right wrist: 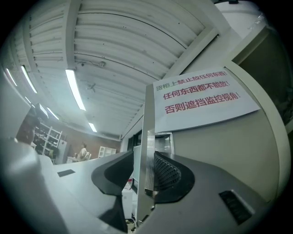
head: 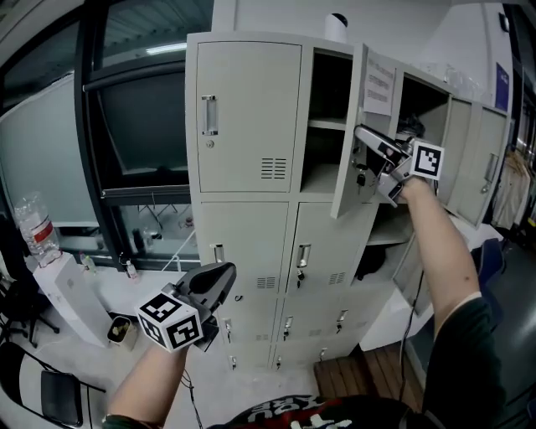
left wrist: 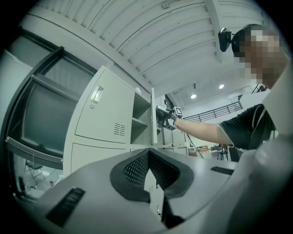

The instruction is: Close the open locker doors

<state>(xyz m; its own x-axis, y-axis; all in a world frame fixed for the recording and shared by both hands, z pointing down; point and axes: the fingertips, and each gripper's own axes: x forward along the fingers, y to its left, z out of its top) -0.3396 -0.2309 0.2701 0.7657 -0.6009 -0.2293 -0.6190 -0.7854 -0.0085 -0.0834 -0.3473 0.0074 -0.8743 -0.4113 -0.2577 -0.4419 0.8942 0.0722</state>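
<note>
A cream metal locker bank (head: 243, 117) fills the head view. Its top middle door (head: 347, 126) stands swung outward, with a paper notice (head: 379, 88) by its top, and the shelved compartment (head: 328, 126) behind it is exposed. Another door (head: 490, 151) hangs open at the far right. My right gripper (head: 362, 151) is raised at the middle door's free edge. In the right gripper view the door edge (right wrist: 147, 137) runs between the jaws of the right gripper (right wrist: 147, 160); the right pad (right wrist: 167, 171) lies against it and the left jaw stands slightly off. My left gripper (head: 222, 275) hangs low before the lower lockers, shut and empty (left wrist: 149, 153).
A white cup (head: 337, 25) stands on top of the lockers. A dark bag (head: 373, 260) sits in an open lower compartment at the right. A water bottle (head: 33, 222) and white boxes (head: 71, 297) are at the left under the dark window (head: 142, 126).
</note>
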